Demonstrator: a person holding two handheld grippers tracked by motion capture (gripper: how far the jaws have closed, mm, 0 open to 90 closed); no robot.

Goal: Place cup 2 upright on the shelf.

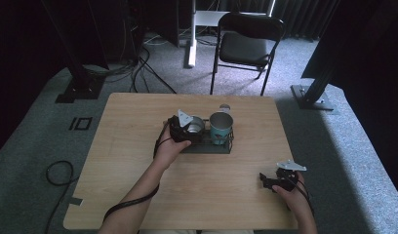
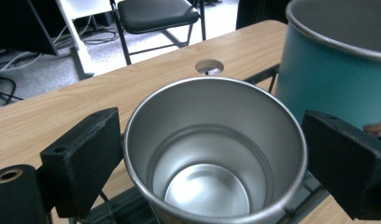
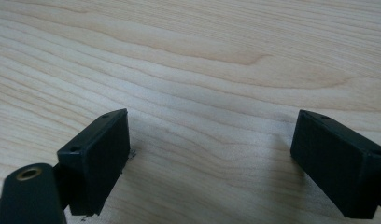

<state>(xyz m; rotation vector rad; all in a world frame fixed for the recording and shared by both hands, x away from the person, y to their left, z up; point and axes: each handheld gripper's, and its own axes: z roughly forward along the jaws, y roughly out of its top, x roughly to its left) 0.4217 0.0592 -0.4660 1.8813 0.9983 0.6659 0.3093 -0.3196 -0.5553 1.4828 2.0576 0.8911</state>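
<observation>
A bare steel cup (image 1: 196, 126) stands in a black wire rack (image 1: 207, 146) at mid-table, with a teal cup (image 1: 220, 127) right beside it. My left gripper (image 1: 192, 129) is at the steel cup. In the left gripper view the steel cup (image 2: 212, 154) sits between the two wide-spread jaws, which lie close against its sides, and it is empty inside. The teal cup (image 2: 328, 79) rises at the right. My right gripper (image 1: 265, 181) rests low near the table's front right, open over bare wood (image 3: 209, 154).
The wooden table (image 1: 138, 161) has a round cable hole (image 1: 225, 106) behind the cups. A black folding chair (image 1: 246, 44) and stand bases sit on the carpet beyond the far edge. A cable trails from the left gripper along the forearm.
</observation>
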